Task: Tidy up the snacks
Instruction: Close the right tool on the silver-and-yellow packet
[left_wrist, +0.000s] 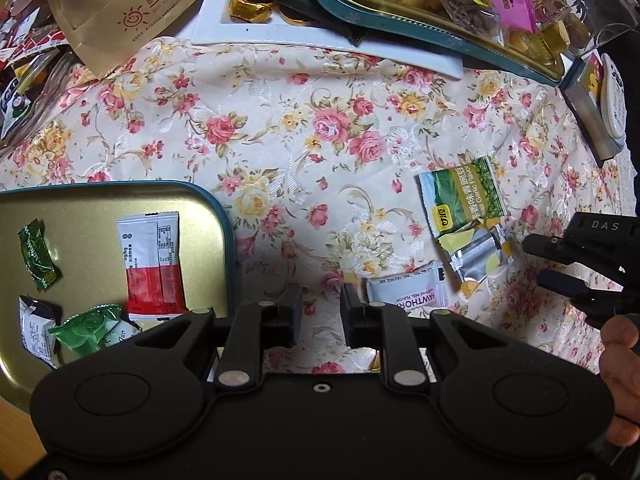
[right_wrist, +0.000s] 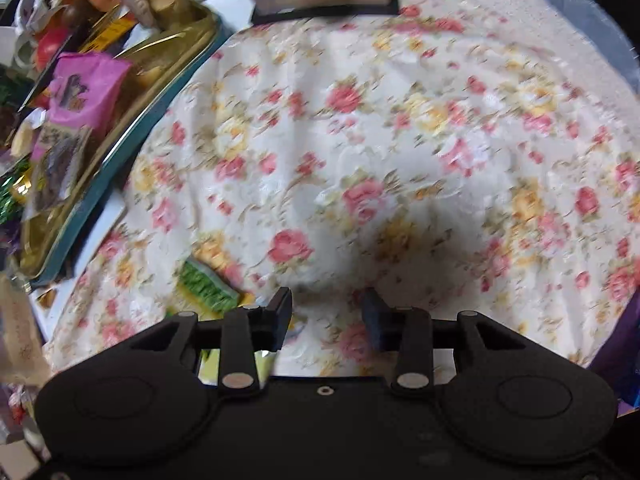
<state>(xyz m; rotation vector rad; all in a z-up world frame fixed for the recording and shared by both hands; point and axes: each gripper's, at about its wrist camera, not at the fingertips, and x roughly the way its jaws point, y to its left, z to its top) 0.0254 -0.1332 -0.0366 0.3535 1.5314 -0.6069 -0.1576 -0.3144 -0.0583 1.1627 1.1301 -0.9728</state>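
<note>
**A:** Which snacks are left to sort?

**B:** Three packets lie loose on the floral cloth of the counter (left_wrist: 280, 128): a green pea packet (left_wrist: 464, 200), a silver-and-yellow sachet (left_wrist: 478, 256) partly tucked under its lower edge, and a white hawthorn packet (left_wrist: 408, 294) just below them. The gold tray with the teal rim (left_wrist: 224, 216) sits to their left and already holds a red-and-white sachet (left_wrist: 154, 264), two green wrapped candies and a white packet.

**A:** And the hand-held grippers?

**B:** The left hand-held gripper (left_wrist: 320, 312) hovers between tray and hawthorn packet, jaws apart with only cloth between them, holding nothing. The right hand-held gripper (right_wrist: 326, 312) is likewise parted and empty; in its own blurred view the green packet shows just off its left finger. From the left view it sits at the right edge, near the loose packets.

**A:** So what step is this?

**B:** I judge it a reach for the next loose packet, with the tray as the likely destination. The hawthorn packet touches the left gripper's right finger, so that one looks nearest.

**A:** What does the pick need?

**B:** The packets lie flat, so a finger must get under an edge or pinch a crimped end. The overlapping pair may drag together.
</note>
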